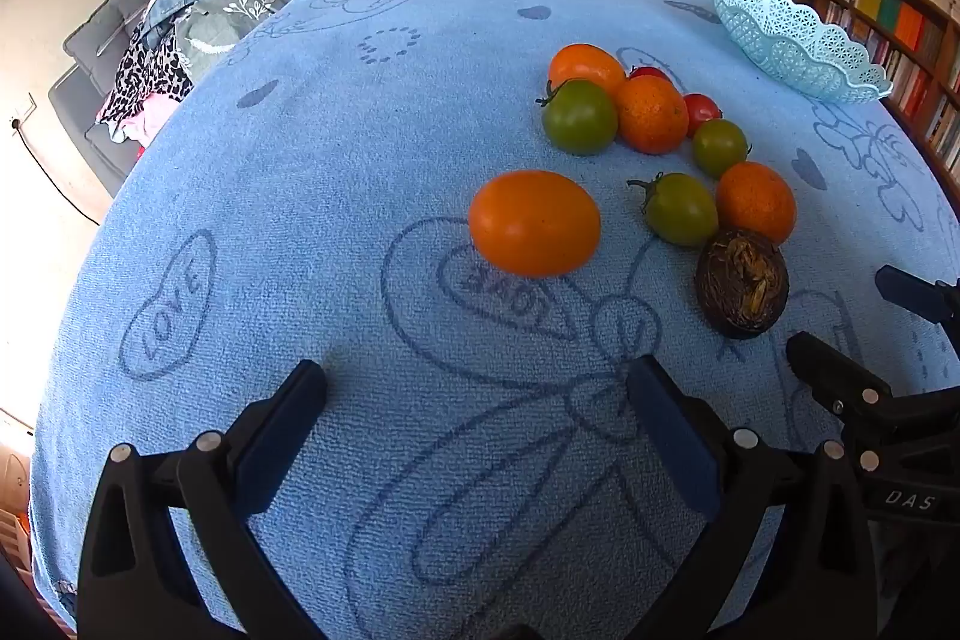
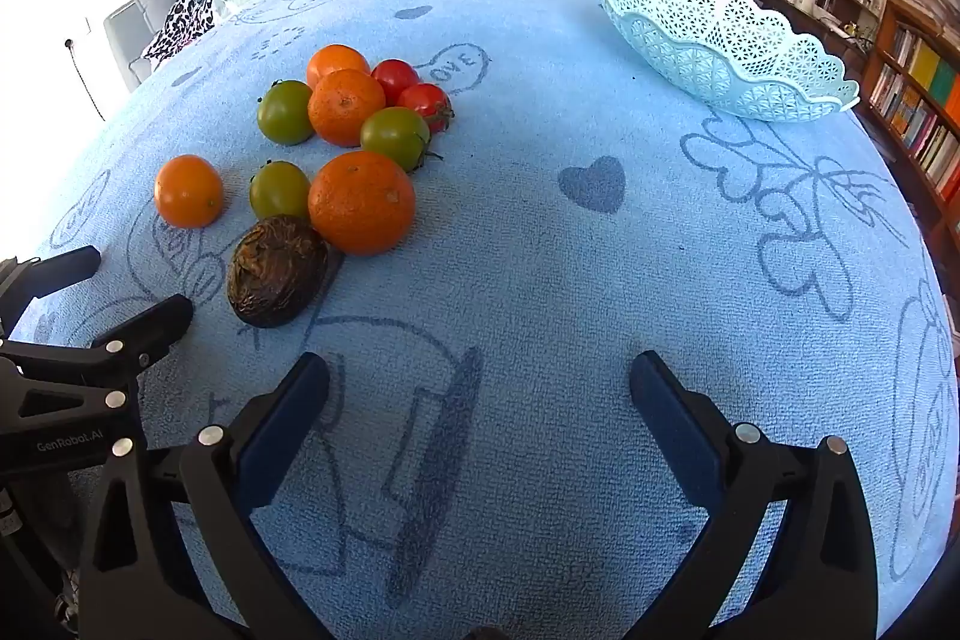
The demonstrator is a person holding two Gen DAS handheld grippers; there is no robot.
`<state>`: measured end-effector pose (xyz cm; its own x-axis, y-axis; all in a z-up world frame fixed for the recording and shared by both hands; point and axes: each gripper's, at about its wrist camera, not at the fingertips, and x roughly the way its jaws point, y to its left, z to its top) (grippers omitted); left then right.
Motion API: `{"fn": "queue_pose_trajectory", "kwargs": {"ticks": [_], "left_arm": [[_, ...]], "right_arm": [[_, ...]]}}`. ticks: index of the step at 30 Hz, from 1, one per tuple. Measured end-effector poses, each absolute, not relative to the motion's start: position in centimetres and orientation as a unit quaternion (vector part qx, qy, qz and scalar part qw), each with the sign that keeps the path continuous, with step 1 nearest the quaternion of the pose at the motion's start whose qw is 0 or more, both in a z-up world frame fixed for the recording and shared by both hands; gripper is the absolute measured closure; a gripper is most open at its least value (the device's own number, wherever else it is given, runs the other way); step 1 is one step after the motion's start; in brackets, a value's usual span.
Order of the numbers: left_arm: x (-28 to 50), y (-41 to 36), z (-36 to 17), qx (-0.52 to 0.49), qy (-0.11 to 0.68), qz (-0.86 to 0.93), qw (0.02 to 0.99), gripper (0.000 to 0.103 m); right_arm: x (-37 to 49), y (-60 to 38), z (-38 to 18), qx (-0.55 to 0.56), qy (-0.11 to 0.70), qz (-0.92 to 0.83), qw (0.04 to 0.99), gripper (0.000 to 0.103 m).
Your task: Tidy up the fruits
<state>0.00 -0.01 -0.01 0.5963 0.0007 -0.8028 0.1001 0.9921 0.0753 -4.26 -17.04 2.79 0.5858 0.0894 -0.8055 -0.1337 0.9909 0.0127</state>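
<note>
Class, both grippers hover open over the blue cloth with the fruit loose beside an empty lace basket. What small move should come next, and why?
Probably ease the open right gripper forward and to its left, to straddle the dark wrinkled round fruit. It lies nearest that gripper, at the edge of the pile, and the pale blue lace-pattern plastic basket on that gripper's side holds no fruit that shows.

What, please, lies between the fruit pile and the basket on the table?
Only bare blue cloth, printed with a dark heart, lies between the fruit pile and the basket; the right wrist view shows it best.
</note>
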Motion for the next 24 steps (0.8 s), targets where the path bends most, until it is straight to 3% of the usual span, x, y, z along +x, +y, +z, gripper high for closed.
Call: {"fn": "queue_pose_trajectory", "kwargs": {"ticks": [24], "left_arm": [[0.00,-0.17,0.00,0.063,0.446,-0.023,0.892,0.005]], "right_arm": [[-4.26,-17.01,2.79,-0.025,0.451,0.063,0.890,0.002]]}}
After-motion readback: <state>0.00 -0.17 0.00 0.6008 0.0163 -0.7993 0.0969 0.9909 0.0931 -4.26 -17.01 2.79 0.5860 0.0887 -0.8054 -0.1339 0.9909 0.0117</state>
